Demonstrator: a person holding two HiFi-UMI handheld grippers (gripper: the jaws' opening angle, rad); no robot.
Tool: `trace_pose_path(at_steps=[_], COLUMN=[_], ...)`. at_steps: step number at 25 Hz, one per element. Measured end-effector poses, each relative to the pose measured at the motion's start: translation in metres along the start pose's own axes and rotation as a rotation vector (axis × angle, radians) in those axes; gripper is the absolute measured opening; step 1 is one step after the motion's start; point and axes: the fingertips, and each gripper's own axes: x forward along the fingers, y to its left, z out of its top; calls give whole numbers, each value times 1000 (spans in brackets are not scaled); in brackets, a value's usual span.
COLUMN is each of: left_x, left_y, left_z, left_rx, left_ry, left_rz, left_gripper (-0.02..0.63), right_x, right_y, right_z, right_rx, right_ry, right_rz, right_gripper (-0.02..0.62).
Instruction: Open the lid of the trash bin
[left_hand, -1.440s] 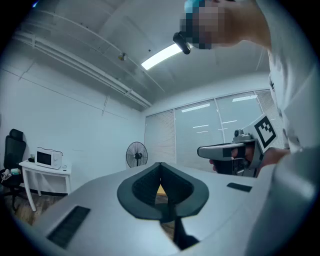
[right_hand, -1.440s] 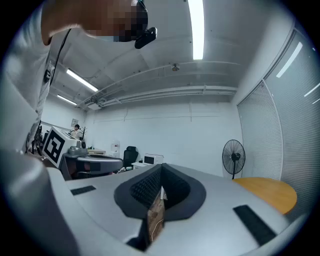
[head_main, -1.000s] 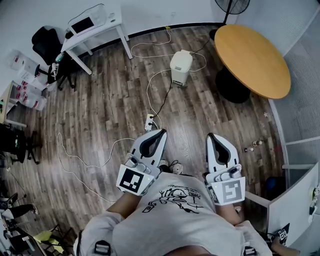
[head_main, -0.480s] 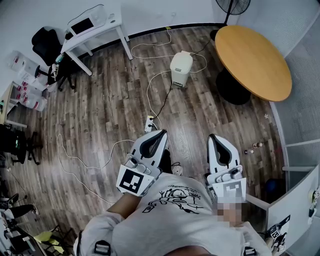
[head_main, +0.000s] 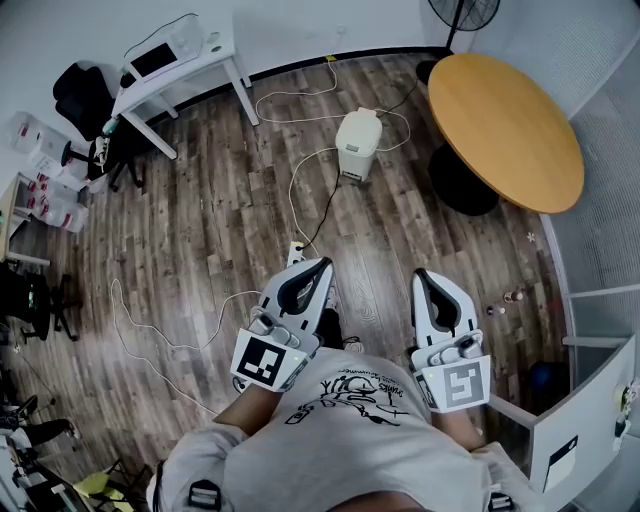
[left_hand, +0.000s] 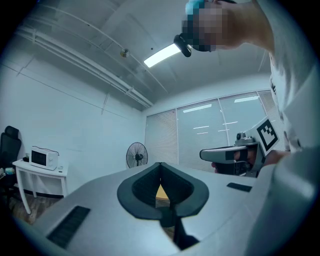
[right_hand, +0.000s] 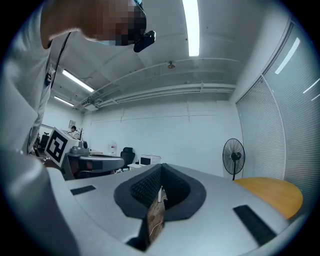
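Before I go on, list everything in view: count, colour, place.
bin: one, cream, lid down, on the floor ahead, far from both tools
round table: one, wood top on a black base, right of the bin
desk: one, white, far left by the wall
microwave: one, white, on the desk
fan: one, black, top right corner
chair: one, black, left of the desk
cables: several, mostly white, across the floor
power strip: one, white, on the floor ahead of the left tool
left tool: one, white, jaws together, empty
right tool: one, white, jaws together, empty
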Motion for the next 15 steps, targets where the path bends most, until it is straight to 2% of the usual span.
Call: trace_pose_path(at_steps=[6, 11, 15], left_x=[26, 48, 61], left_y=[34, 73, 108], left_z=[-1, 5, 0], left_rx=[-6, -3, -13], left_ry=[21, -5, 31], left_rz=[-13, -17, -9], left_gripper=[15, 15, 15], right_x=[40, 84, 122], right_y=[-12, -19, -22], right_z=[4, 8, 9], right_rx=[-5, -11, -10], right_ry=[5, 7, 3], right_rz=[-9, -12, -17], right_gripper=[6, 6, 6])
